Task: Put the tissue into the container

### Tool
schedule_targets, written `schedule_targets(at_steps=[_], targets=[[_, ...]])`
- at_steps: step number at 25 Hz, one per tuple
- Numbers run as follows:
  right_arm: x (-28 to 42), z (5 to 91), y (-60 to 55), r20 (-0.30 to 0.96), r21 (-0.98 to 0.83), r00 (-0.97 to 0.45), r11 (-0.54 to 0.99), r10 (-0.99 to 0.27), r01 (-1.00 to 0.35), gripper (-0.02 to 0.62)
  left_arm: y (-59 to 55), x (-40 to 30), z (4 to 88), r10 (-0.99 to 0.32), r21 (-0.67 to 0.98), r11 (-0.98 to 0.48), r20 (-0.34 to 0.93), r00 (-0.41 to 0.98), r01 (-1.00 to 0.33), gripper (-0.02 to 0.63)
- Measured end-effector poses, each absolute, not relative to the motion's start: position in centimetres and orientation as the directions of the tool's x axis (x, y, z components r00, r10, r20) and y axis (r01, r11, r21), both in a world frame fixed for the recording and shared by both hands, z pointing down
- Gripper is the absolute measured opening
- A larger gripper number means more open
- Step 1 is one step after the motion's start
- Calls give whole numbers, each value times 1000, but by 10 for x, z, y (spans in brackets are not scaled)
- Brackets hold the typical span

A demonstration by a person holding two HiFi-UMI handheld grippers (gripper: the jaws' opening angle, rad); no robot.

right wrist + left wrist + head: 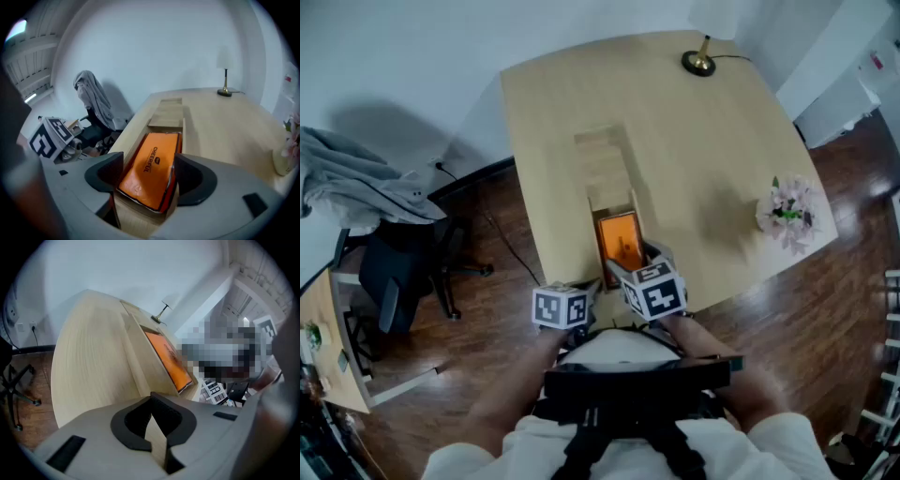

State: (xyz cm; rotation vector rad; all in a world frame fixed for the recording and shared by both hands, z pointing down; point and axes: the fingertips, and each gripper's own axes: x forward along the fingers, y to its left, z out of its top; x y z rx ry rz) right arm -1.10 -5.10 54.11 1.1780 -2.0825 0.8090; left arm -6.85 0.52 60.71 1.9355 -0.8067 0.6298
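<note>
Tissue pack [152,166]: orange, face up, slightly tilted, lying in the near (6 o'clock) compartment of the wooden container [602,155].
Long axis: I read it as 12–6 in head view, parallel w/ the container's length; print runs along it.
R gripper [145,174]: jaws astride the pack's near end, pads on both long sides, gripping it.
L gripper [151,420]: jaws closed, nothing btwn them; sits at 8 o'clock of the pack by the table [712,150] edge.
</note>
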Motion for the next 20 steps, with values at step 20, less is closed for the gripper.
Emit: schedule_targets(at_steps=[20], targets=[[-15,521,-59,769,-59,-390,552,-506,-832,193,19,-83,588,-341,600,-300,659,670,-742,-11]])
